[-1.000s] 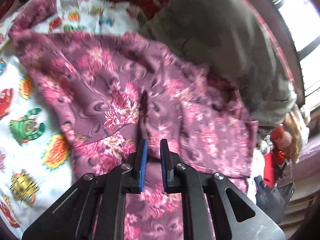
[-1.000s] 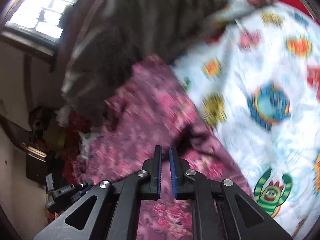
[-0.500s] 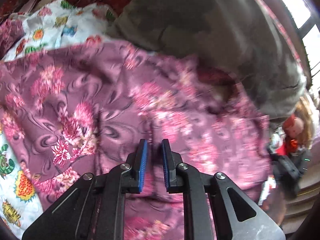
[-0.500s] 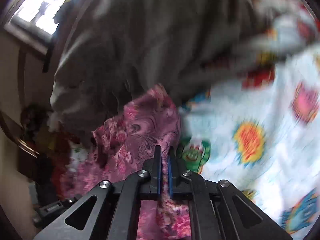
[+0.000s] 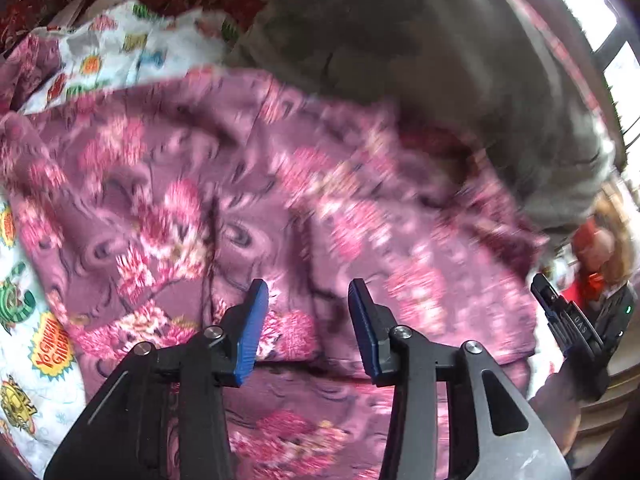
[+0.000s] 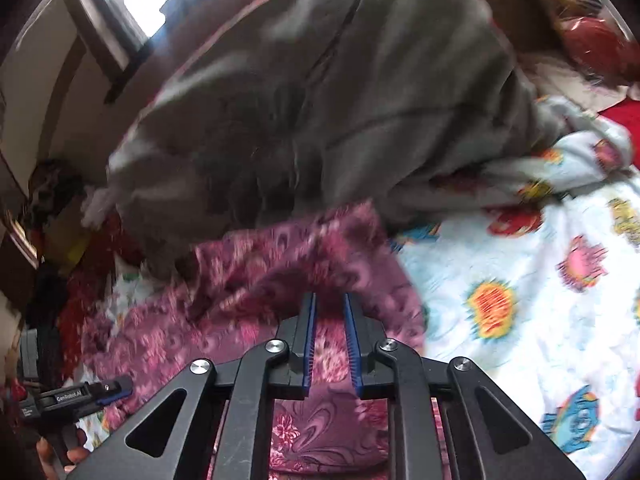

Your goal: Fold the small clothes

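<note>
Two grippers over one garment. Far left, a white cartoon-print sheet (image 5: 44,364), thin and creased, covers the bed. On it lies the purple floral garment (image 5: 248,184), soft patterned cloth, rumpled, with a straight folded hem near the left gripper (image 5: 306,322). Left jaws are opening, ribbed blue pads well apart, with cloth below them and nothing pinched. Behind it, a grey blanket (image 5: 420,40), matte and heaped in a mound. Right gripper (image 6: 330,340): jaws opening, a narrow gap between them, garment under and between them; whether the pads touch the cloth I can't tell. Sheet continues to the right, wrinkled.
</note>
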Tool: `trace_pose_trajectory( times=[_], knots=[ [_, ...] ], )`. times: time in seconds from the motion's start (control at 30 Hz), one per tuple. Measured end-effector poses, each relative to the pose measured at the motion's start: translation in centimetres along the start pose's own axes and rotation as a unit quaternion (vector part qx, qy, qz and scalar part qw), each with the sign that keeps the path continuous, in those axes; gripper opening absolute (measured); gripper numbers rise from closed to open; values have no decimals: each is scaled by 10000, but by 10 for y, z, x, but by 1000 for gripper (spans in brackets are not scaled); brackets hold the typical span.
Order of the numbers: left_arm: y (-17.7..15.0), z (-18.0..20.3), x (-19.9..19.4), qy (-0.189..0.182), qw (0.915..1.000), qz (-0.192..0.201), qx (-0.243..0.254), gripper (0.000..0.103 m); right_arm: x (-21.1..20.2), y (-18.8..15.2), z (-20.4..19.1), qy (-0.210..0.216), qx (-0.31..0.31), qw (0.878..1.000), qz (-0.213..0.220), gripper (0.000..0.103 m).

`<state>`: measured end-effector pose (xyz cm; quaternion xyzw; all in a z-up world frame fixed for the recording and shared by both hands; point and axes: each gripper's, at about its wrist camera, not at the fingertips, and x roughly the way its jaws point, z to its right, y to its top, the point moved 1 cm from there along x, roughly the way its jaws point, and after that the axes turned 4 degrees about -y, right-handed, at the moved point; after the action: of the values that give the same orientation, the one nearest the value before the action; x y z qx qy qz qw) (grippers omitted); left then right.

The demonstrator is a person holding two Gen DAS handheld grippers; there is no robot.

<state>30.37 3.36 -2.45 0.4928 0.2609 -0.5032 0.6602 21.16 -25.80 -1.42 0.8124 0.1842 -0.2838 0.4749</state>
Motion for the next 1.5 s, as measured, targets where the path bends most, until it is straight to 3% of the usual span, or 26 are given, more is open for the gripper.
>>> trace_pose_trajectory(
  times=[0.03,0.07,0.2,0.3,0.4,0.5,0.53,0.67,0.73,0.83,0.97,1.1,1.17,1.23,1.37,1.47,1.5],
  knots=[
    [-2,-2,5,32,10000,-11,33,39,16,-6,0,-133,-47,9994,-322,22],
    [-2,2,1,39,10000,23,82,39,38,-11,-9,-359,-94,9969,-699,19],
    [0,7,-23,-283,9994,125,122,39,21,-7,-12,-272,107,9993,-228,23],
    [7,12,-31,-253,9989,345,193,40,15,7,-17,-71,233,9995,178,24],
    [12,8,-15,-158,9996,223,32,41,30,17,-29,-119,88,9998,157,24],
    [6,0,8,-88,9999,65,-96,40,59,16,-29,-434,54,9990,-78,22],
    [4,3,7,-39,9998,192,22,40,65,14,-17,-547,64,9978,-362,22],
    [1,17,6,223,9984,156,496,44,77,24,-22,-539,-71,9974,-470,22],
    [3,19,0,156,9987,92,467,44,71,31,-28,-561,-174,9966,-577,22],
    [4,16,-19,9,9991,258,326,44,38,25,-28,-259,-106,9993,-234,25],
    [12,-2,-36,227,9985,495,73,44,10,0,-12,-119,195,9997,-119,25],
    [24,-37,-37,178,9973,341,-621,44,10,-26,10,-44,406,9987,-309,27],
    [26,-46,-35,174,9967,213,-770,44,6,-36,16,56,439,9990,32,27],
    [27,-45,-26,123,9969,73,-767,45,7,-40,17,50,369,9992,175,27],
    [16,-30,-7,-371,9960,-348,-737,48,8,-39,16,127,413,9988,231,27],
    [10,-12,0,-180,9979,-331,-527,52,7,-45,24,268,522,9980,250,27],
    [11,-7,-2,-82,9988,-262,-413,40,8,-44,24,286,536,9978,253,27]
  ],
)
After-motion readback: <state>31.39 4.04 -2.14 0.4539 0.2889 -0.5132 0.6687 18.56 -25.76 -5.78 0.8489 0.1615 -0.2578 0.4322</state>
